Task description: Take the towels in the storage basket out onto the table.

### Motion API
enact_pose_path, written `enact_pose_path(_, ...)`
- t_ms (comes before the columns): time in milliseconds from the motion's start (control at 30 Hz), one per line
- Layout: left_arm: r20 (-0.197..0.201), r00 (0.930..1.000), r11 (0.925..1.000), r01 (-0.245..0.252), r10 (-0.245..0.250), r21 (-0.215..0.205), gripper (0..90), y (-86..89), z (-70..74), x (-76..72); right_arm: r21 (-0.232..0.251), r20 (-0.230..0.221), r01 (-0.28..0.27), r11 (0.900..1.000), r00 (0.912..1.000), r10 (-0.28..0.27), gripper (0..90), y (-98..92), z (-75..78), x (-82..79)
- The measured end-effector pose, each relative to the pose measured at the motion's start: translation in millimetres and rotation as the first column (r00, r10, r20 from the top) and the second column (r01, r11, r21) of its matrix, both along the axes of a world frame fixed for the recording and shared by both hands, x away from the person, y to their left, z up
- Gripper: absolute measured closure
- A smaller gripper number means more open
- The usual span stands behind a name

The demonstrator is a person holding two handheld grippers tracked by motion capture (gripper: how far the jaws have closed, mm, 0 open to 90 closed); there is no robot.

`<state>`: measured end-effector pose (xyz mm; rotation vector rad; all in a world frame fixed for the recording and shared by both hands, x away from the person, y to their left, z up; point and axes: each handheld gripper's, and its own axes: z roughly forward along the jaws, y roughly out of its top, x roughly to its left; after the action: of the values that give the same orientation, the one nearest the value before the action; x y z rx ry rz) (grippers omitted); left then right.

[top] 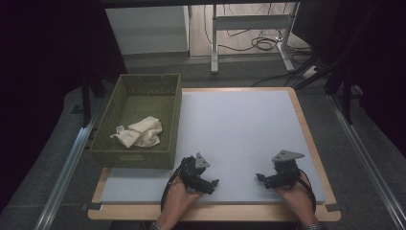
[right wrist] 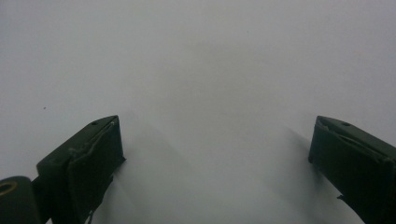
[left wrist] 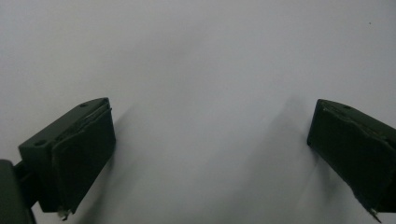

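My left gripper [top: 210, 184] and right gripper [top: 262, 178] rest on the bench [top: 239, 124], jaws spread and pinching nothing, cloth [top: 140, 132] in the basket [top: 143, 158] nearby.

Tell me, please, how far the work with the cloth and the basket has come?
Done, it seems: the cream cloth lies crumpled inside the green basket. In hand: nothing; the left gripper and right gripper rest open and empty on the grey mat. Left: no other loose thing lies on the mat.
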<state>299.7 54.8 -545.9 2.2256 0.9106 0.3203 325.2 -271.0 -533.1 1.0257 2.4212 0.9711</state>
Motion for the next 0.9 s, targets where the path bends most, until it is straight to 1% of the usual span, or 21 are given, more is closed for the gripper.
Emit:
enact_pose_path(800,-0.003,1.0,1.0,-0.005,0.005,-0.005,1.0,-0.7,0.3,0.2,0.0,0.0,0.0,1.0,1.0,0.0,3.0,0.0,0.0,0.0)
enact_pose_path(900,-0.011,0.9999,1.0,0.001,-0.001,0.005,1.5,-1.1,1.9,0.6,-0.001,0.0,0.0,1.0,1.0,0.0,3.0,0.0,0.1,0.0)
